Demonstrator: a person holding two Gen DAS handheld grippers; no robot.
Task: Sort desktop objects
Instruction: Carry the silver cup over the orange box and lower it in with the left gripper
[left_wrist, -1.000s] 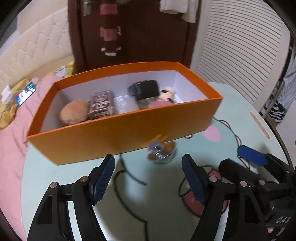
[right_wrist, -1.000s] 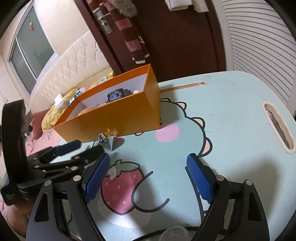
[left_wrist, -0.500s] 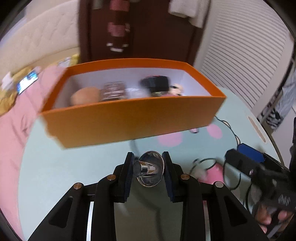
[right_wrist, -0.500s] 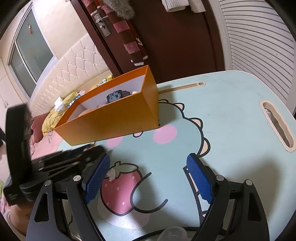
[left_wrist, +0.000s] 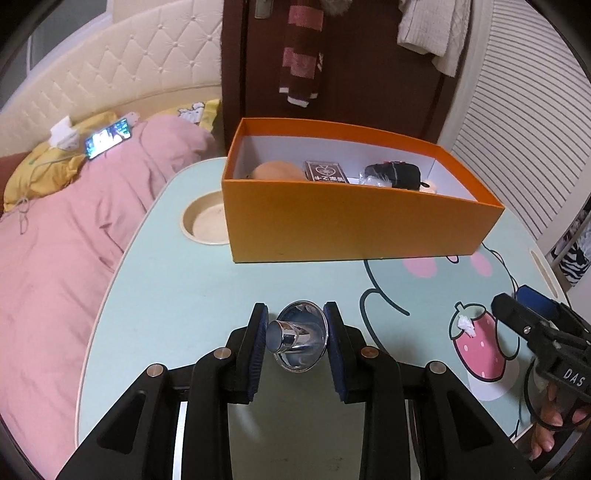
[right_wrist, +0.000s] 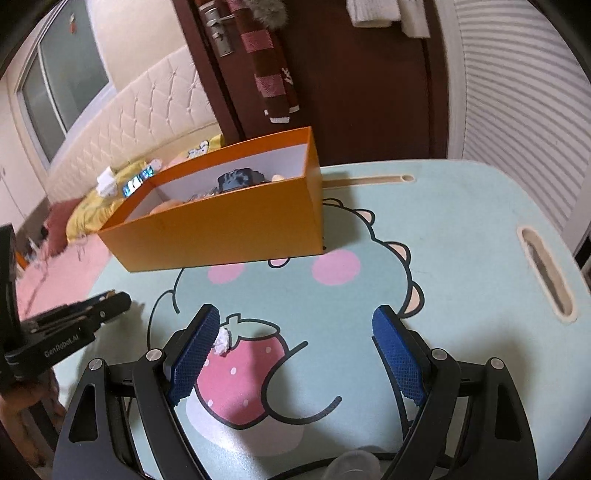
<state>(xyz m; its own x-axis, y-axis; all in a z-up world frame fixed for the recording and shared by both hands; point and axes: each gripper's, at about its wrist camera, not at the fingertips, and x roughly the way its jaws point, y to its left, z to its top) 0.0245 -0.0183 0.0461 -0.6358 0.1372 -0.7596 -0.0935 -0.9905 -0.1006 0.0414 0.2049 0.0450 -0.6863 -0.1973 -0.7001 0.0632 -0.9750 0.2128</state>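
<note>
My left gripper (left_wrist: 295, 339) is shut on a shiny chrome cup-shaped piece (left_wrist: 300, 339) and holds it above the light blue table (left_wrist: 184, 295), in front of the orange box (left_wrist: 351, 221). The box holds a tan round thing (left_wrist: 277, 170), a dark card box (left_wrist: 325, 172) and a black pouch (left_wrist: 395, 174). My right gripper (right_wrist: 295, 354) is open and empty over the strawberry print, with a small white paper wad (right_wrist: 221, 341) by its left finger. The wad also shows in the left wrist view (left_wrist: 466, 325). The box also shows in the right wrist view (right_wrist: 229, 232).
A round cup recess (left_wrist: 205, 221) sits in the table left of the box. A pink blanket (left_wrist: 55, 258) and a lit phone (left_wrist: 108, 137) lie on the bed to the left. A slot handle (right_wrist: 546, 273) is cut near the table's right edge.
My left gripper closed on the chrome piece beside the box, lifted it and drew back from the box. My right gripper stayed open in about the same place.
</note>
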